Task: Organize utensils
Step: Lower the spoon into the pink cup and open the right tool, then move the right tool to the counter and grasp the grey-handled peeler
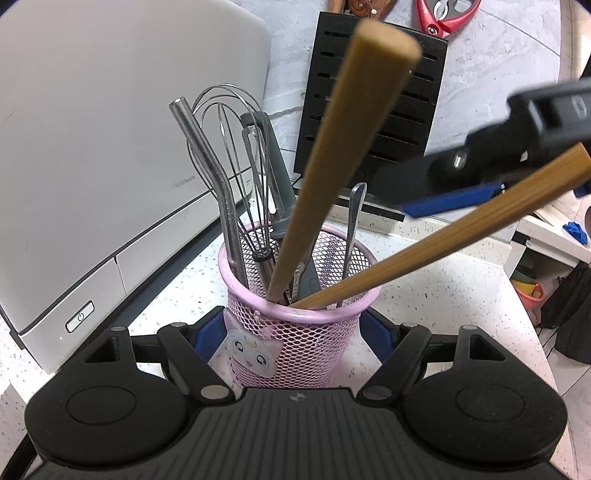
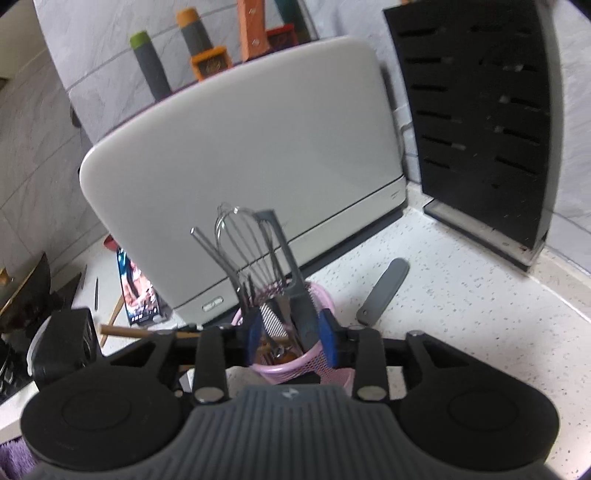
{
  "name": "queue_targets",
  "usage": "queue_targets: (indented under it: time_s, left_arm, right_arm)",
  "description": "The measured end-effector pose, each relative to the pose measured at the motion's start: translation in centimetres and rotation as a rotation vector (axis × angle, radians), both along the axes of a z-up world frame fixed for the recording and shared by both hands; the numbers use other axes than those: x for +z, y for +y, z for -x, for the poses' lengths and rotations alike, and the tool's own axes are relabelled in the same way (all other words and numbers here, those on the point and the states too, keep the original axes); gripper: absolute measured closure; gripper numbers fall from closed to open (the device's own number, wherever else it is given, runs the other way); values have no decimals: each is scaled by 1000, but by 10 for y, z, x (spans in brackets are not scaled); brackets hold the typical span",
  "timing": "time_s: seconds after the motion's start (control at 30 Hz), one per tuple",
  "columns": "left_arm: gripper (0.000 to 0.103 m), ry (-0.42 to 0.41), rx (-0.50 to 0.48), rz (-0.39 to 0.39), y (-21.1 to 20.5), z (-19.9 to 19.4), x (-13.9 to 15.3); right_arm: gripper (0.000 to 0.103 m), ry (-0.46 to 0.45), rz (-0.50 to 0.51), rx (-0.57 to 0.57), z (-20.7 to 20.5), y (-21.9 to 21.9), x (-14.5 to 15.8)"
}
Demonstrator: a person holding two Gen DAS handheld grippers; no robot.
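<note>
**Pink holder nearly full, one piece left on the counter**

We see the pink mesh holder (image 1: 295, 295) standing on the speckled counter (image 1: 443, 280) beside a white appliance (image 1: 110, 147), already loaded: a wire whisk (image 1: 236, 155), a bent metal straw (image 1: 207, 155), a grey-handled tool (image 1: 277, 177), a slim metal handle (image 1: 354, 221) and two wooden handles, one upright (image 1: 332, 155) and one slanting out to the right (image 1: 461, 229). Our left gripper (image 1: 295, 332) brackets the holder, blue pads set close on either side of its mesh; we cannot tell whether they press it. Our right gripper (image 2: 291, 336) hangs just above the rim with its jaws parted and nothing clamped between them, the grey handle standing in the gap. We judge the sorting well advanced. A grey utensil (image 2: 384, 291) lies loose on the counter just beyond the holder, and red scissors (image 1: 443, 14) rest near the black knife block (image 1: 373, 92), so some gathering appears to remain.
</note>
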State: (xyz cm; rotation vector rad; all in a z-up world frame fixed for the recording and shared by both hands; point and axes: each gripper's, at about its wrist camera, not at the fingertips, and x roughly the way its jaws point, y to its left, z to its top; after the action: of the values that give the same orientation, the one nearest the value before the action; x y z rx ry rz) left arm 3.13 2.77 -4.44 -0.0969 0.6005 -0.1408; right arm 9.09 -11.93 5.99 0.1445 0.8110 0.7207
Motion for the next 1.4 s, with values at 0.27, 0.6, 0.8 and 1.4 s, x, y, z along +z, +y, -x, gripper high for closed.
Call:
queue_targets:
  time_s: [0.27, 0.6, 0.8, 1.4]
  left_arm:
    - [0, -101, 6, 72, 11, 18, -7]
    - [8, -184, -77, 109, 31, 42, -1]
    - [12, -179, -94, 75, 22, 39, 3]
    - [17, -138, -38, 19, 3, 43, 19]
  right_arm:
    - [58, 57, -48, -131, -14, -28, -7]
    - [58, 166, -58, -148, -5, -38, -40]
    - [75, 230, -154, -131, 8, -32, -50]
    - [80, 195, -69, -140, -35, -11, -44]
